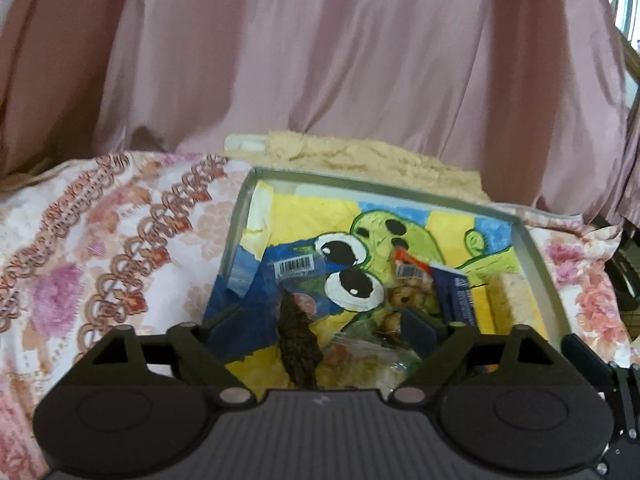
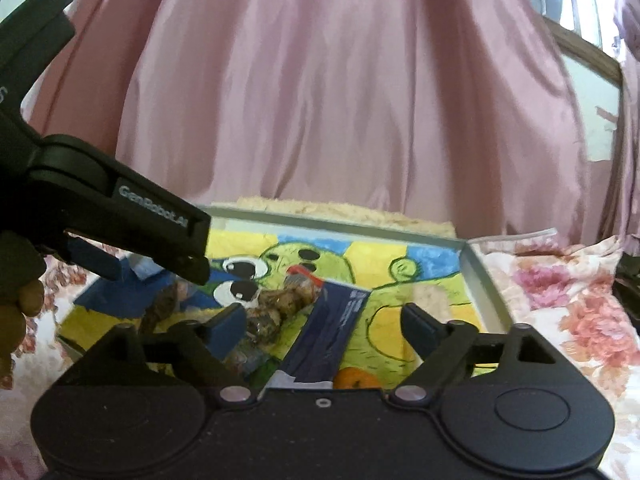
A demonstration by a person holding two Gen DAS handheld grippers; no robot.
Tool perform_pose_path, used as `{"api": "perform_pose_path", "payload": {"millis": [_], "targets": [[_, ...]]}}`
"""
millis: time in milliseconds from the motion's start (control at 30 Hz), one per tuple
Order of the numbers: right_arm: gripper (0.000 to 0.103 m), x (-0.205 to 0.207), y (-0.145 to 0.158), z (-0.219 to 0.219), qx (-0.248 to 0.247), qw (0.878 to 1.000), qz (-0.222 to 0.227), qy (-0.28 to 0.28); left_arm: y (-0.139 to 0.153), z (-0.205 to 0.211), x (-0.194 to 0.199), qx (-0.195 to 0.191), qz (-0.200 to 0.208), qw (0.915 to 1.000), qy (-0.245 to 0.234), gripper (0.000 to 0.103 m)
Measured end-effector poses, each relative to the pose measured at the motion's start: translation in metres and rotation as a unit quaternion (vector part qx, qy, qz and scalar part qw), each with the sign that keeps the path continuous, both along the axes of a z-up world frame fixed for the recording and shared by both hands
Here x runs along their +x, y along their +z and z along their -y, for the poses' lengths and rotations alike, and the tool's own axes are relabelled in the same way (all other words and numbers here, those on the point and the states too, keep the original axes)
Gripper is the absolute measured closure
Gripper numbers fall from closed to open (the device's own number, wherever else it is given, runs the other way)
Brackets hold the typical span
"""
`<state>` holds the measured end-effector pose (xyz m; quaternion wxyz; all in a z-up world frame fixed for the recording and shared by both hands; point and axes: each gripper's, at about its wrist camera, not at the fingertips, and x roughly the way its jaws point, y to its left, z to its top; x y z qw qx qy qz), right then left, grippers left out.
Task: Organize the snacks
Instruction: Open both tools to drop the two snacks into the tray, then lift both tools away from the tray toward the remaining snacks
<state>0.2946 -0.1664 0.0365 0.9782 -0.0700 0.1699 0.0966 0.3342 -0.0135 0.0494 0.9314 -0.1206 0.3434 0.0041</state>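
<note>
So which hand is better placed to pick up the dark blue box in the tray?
Probably the right. The dark blue box lies between the open right gripper fingers; in the left view it sits right of the open left gripper.

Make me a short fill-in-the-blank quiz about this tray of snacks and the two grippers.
1. The snacks lie in a shallow grey ____ lined with a cartoon drawing.
2. The curtain behind is ____ in colour.
3. The jaws of the right gripper stand ____, gripping nothing.
4. The round fruit beside the dark blue packet is ____ in colour.

Missing words: tray; pink; open; orange
</note>
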Motion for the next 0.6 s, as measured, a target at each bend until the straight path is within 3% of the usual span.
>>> {"api": "perform_pose_path", "payload": {"millis": [100, 233, 600], "targets": [[0.006, -0.018, 0.014, 0.011, 0.014, 1.000, 0.010, -0.006, 0.013, 0.003, -0.019, 0.005, 0.017, 0.9998, 0.005, 0.003], [0.001, -0.047, 0.031, 0.028, 0.035, 0.999, 0.015, -0.018, 0.026, 0.008, -0.048, 0.012, 0.032, 0.9994, 0.004, 0.001], [0.001, -0.130, 0.053, 0.050, 0.024, 0.999, 0.037, -0.019, 0.049, 0.018, -0.139, 0.032, 0.057, 0.9978, -0.001, 0.001]]}}
